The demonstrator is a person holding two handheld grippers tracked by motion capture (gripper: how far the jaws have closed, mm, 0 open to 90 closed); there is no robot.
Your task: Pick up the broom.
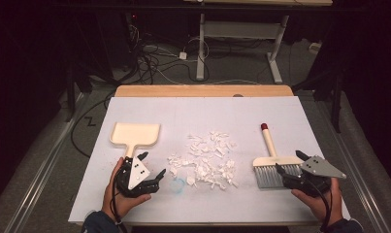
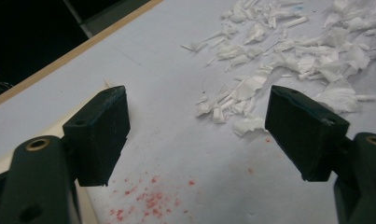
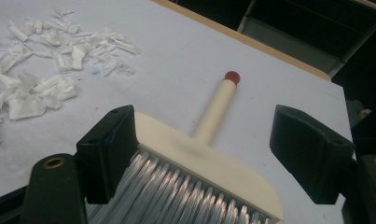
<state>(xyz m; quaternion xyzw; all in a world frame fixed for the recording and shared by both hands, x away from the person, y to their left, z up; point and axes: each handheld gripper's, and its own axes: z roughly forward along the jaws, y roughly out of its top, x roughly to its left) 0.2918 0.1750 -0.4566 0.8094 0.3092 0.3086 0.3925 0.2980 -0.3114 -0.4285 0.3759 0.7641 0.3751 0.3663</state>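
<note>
A cream dustpan (image 1: 135, 134) lies at the left of the white sheet, its handle pointing toward me. My left gripper (image 1: 151, 166) stands open just below that handle, jaws wide apart with nothing between them; my left gripper (image 2: 197, 130) faces the paper scraps (image 2: 288, 56). A pile of white paper scraps (image 1: 205, 159) covers the middle. At the right lies a cream brush (image 1: 272, 162) with grey bristles and a red-tipped handle. My right gripper (image 1: 291, 162) is open over the bristles. The brush head (image 3: 199, 158) sits between the spread jaws of my right gripper (image 3: 212, 154), near the left one.
The white sheet (image 1: 207, 111) covers a wooden table (image 1: 203, 91). Red specks (image 2: 148, 198) and a faint blue mark (image 1: 177, 186) stain the sheet near me. Beyond the table stand a desk frame (image 1: 241, 34) and floor cables (image 1: 154, 58).
</note>
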